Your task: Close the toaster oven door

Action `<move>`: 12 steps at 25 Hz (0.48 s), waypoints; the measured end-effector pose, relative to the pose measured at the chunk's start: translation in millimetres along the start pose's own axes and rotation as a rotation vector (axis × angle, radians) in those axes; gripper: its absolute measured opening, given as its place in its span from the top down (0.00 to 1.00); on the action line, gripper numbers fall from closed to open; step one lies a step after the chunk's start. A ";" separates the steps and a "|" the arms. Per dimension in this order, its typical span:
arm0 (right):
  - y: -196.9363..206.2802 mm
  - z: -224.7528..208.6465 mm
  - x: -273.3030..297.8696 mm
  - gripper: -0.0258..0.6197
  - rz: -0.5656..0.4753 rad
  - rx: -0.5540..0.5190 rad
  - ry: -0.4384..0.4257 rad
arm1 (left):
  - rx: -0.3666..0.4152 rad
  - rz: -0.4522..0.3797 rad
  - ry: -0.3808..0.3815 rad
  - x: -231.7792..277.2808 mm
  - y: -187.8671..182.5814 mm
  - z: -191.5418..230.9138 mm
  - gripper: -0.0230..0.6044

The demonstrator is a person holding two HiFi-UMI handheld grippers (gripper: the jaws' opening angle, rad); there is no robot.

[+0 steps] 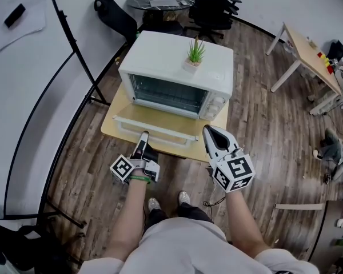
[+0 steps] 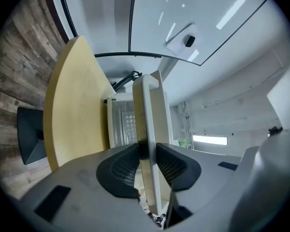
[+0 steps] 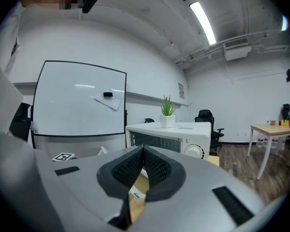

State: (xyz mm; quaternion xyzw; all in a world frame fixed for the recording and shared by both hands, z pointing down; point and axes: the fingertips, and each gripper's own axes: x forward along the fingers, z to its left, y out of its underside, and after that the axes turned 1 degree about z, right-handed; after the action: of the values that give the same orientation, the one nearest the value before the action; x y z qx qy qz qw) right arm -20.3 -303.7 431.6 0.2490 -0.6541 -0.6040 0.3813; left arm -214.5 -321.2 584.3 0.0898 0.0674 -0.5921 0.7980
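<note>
Toaster oven door [image 1: 154,128] hangs open over the table [image 1: 110,128] — left claw [image 1: 143,136] pinches its front edge; right claw [image 1: 208,130] closed, empty.

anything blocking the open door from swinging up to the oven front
Nothing visible does. The left gripper grips the front edge of the door, nothing sticks out of the oven opening, and the right gripper sits off the door's right end.

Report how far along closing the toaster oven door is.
Done: the left tongs grip the front edge of the door. In hand: the door, which lies open with the interior exposed. Left: swing it up shut against the toaster oven. The right tongs, shut and empty, hover nearby.
</note>
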 end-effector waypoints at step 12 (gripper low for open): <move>-11.9 -19.1 -7.5 0.96 -0.034 0.009 0.049 | 0.014 -0.022 0.015 52.8 -12.3 -39.6 0.78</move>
State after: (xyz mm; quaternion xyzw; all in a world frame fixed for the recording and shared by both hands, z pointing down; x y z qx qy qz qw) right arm -2.2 -311.1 418.1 0.2764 -0.6430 -0.6011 0.3857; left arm -211.0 -365.0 533.6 0.0991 0.0701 -0.6007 0.7902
